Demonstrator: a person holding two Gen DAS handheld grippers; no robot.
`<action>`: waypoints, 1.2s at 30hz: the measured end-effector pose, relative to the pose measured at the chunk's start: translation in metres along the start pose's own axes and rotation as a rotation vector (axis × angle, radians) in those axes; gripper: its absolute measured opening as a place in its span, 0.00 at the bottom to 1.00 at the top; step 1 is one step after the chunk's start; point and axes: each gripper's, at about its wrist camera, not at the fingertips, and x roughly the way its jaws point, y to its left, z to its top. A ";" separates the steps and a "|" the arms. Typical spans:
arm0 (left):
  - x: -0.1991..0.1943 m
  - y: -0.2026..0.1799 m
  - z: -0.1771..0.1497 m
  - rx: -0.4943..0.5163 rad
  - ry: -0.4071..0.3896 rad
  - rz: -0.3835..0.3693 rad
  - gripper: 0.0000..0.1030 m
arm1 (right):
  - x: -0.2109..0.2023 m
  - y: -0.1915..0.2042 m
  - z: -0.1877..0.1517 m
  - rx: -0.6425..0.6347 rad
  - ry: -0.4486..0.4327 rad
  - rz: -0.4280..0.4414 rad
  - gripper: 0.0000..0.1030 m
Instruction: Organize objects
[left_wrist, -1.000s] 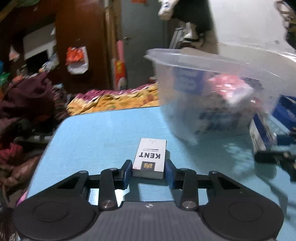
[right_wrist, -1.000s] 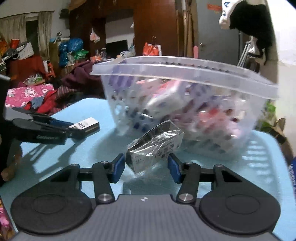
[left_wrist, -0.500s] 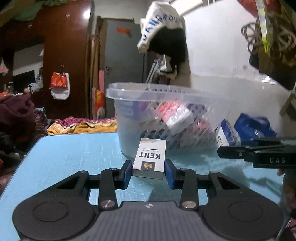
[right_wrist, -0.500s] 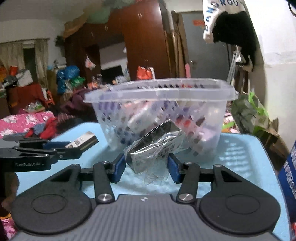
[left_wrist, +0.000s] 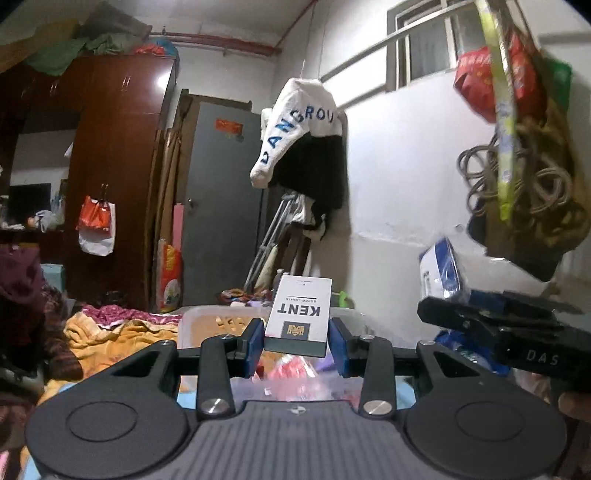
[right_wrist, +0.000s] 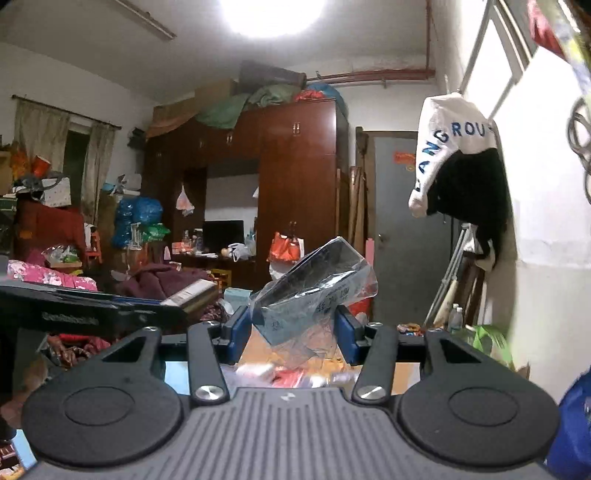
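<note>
My left gripper (left_wrist: 297, 345) is shut on a white KENT cigarette pack (left_wrist: 299, 314) and holds it in the air above the clear plastic basket (left_wrist: 218, 321), whose rim and mixed contents show just below the fingers. My right gripper (right_wrist: 293, 334) is shut on a dark box wrapped in clear plastic (right_wrist: 314, 284), also raised over the basket (right_wrist: 295, 369). In the left wrist view the right gripper (left_wrist: 509, 332) appears at the right with its wrapped box (left_wrist: 441, 269). In the right wrist view the left gripper (right_wrist: 92, 314) appears at the left.
A blue table surface (right_wrist: 173, 376) shows under the basket. A white wall (left_wrist: 406, 184) with hanging bags (left_wrist: 524, 177) and clothes (left_wrist: 306, 147) is close on the right. A cluttered bed (left_wrist: 110, 332) and a wardrobe (right_wrist: 277, 184) lie beyond.
Both grippers have risen with their boxes from table height beside the basket to above its rim. The views now tilt up toward the room.
</note>
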 end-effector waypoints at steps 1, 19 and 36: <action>0.012 -0.002 0.004 0.002 0.008 0.013 0.41 | 0.011 -0.003 0.003 -0.006 0.010 -0.018 0.51; -0.006 0.000 0.011 0.053 -0.070 0.061 1.00 | -0.001 0.002 0.017 -0.067 -0.089 -0.119 1.00; 0.025 0.005 -0.027 0.060 0.107 0.147 1.00 | 0.030 -0.024 -0.049 0.027 0.209 -0.146 1.00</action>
